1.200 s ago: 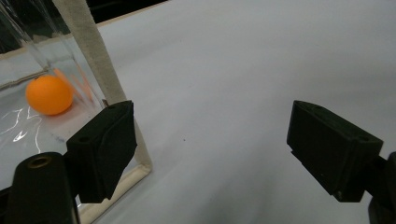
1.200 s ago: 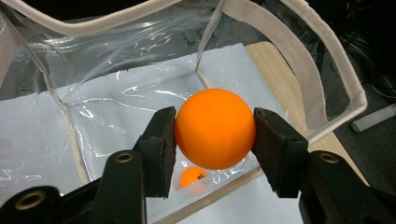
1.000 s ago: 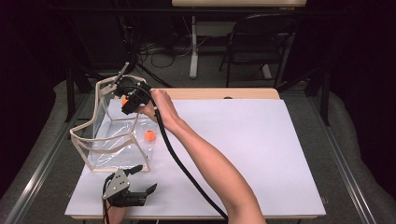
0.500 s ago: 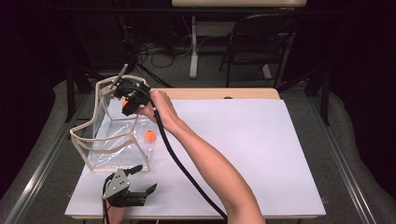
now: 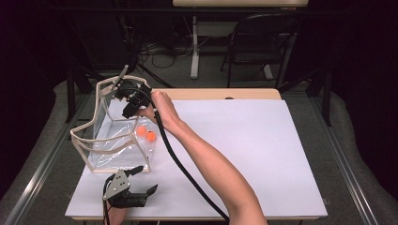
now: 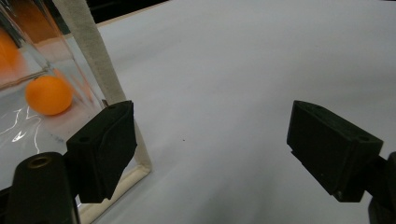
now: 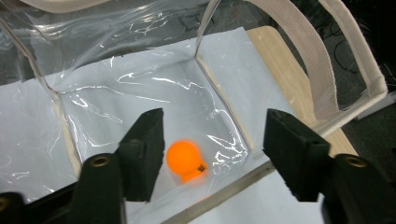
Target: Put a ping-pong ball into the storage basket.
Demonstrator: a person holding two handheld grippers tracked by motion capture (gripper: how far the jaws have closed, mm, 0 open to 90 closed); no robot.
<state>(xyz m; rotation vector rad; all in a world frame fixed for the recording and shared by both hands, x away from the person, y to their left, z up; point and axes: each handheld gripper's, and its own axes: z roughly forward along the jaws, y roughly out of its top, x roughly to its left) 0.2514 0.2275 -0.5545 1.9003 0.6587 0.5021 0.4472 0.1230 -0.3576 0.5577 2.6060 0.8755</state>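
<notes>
Left gripper [image 5: 141, 190] resting near the bag's [image 5: 84, 145] near corner, jaws wide, empty. Right gripper [image 5: 130, 108] above the bag mouth, jaws just parted, nothing between; orange balls [image 5: 146, 134] inside. Best lifted straight up, clear of the rim.

The right forearm [image 5: 206, 164] is bare, no sleeve showing. The right hand-held gripper [image 5: 133, 101] is black, with a thick black cable [image 5: 180, 164] trailing toward 5 o'clock. The left hand-held gripper [image 5: 131, 194] is black too, topped by a grey three-cornered plate [image 5: 117, 184]. Each carries blocky matte-black pads [image 6: 334, 149] and brass-ringed screw holes [image 7: 99, 161].
</notes>
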